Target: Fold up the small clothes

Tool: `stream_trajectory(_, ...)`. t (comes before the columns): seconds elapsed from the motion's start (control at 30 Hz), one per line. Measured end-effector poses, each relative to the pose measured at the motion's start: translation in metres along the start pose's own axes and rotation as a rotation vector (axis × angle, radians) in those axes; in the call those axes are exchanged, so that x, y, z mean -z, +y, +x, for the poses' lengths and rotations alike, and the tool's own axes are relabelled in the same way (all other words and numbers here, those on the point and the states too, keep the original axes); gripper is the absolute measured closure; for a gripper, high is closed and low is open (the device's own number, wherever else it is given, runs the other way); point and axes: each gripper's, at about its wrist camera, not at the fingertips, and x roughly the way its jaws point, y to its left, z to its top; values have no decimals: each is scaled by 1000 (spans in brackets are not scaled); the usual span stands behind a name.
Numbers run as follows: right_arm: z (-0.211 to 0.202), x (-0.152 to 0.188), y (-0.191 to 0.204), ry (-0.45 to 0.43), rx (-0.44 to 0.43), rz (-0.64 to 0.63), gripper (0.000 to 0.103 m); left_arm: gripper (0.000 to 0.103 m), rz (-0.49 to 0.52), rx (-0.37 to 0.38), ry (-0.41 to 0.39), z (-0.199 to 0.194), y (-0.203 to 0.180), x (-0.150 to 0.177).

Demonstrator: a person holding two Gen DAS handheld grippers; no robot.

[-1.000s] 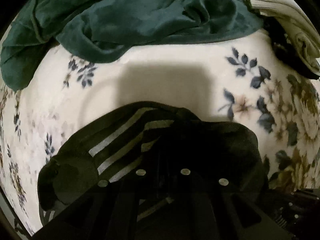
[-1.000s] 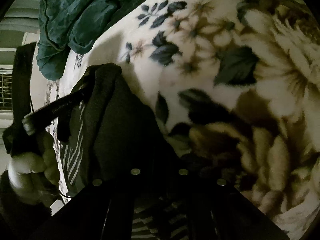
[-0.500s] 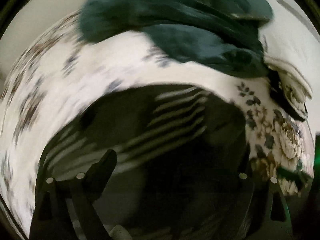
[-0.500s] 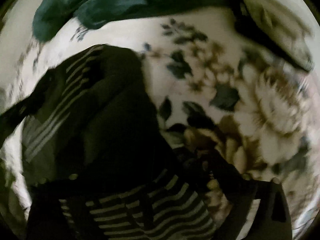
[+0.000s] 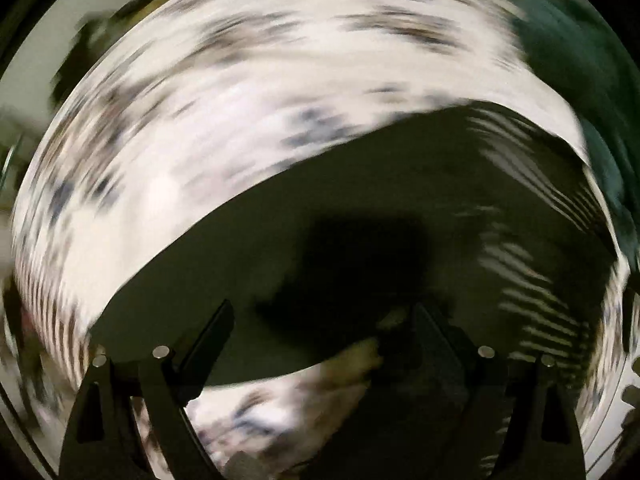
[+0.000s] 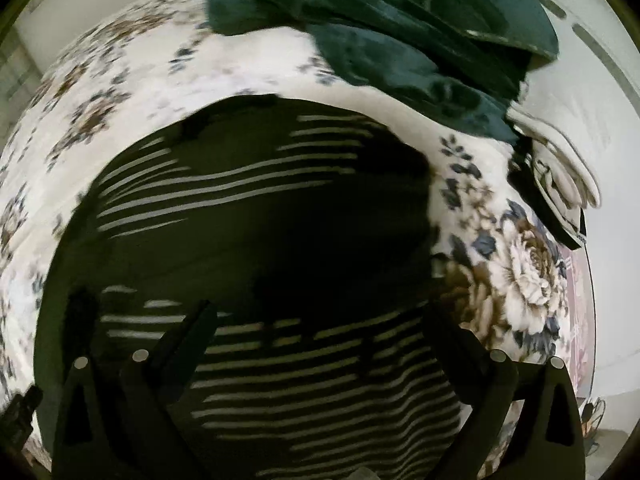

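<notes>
Striped dark garment (image 6: pixel 256 208) lies spread on floral blanket (image 6: pixel 520 280). Left gripper (image 5: pixel 320 320) and right gripper (image 6: pixel 320 320) both spread, empty. Fold likely unstarted; next, pinch an edge.

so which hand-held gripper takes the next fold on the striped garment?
Right, probably. The right hand-held gripper is open directly over the striped garment, sharp view. The left hand-held gripper, also open, is heavily motion-blurred.

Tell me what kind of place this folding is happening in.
Probably a bedroom at home: the dark striped garment lies on a plush floral blanket, like a bed cover, with a green velvety garment heaped beyond it, near a pale wall.
</notes>
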Motion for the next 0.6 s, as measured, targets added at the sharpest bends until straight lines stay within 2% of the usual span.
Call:
stream_trajectory(0.03,-4,3,11,-3,1,-13,0,11,-70,-16,11,3,33,13)
stream_trajectory(0.13,-10,11,45,-6,-1,-65,0,11,-220,-47,53,13,96,45)
stream_trajectory(0.27,-7,25,81,15,-9,-121,0,11,-435,-18,111,30,162,89)
stream_trajectory(0.4,7,49,106,70,-42,-146,0,11,-681,71,133,49,212,131)
stream_trajectory(0.47,16,62,116,107,-49,-153,0,12,-858,156,132,59,236,155)
stream_trajectory(0.6,29,86,134,168,-42,-181,0,13,-1072,289,92,72,263,178)
